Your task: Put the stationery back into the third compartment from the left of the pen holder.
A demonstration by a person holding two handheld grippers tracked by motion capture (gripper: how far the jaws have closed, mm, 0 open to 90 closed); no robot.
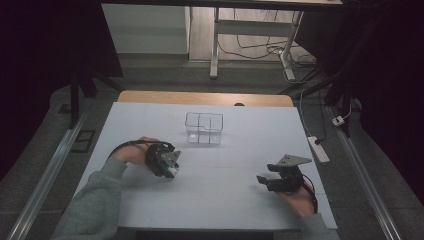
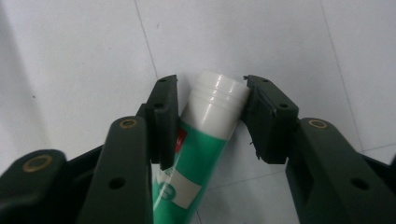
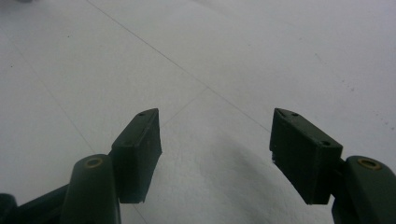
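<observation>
A green and white tube with a ribbed white cap lies on the white table sheet, pointing away between the jaws of my left gripper. The left pad rests against the tube's body and the right pad against the cap, so the gripper is shut on it. In the high view the left gripper is low over the sheet at left of centre, tilted down. My right gripper hovers over the sheet at the right; in the right gripper view its jaws stand open with nothing between them.
A clear plastic box with inner dividers stands on the white sheet behind the middle. The wooden table edge runs along the back. A power strip lies off the table's right side.
</observation>
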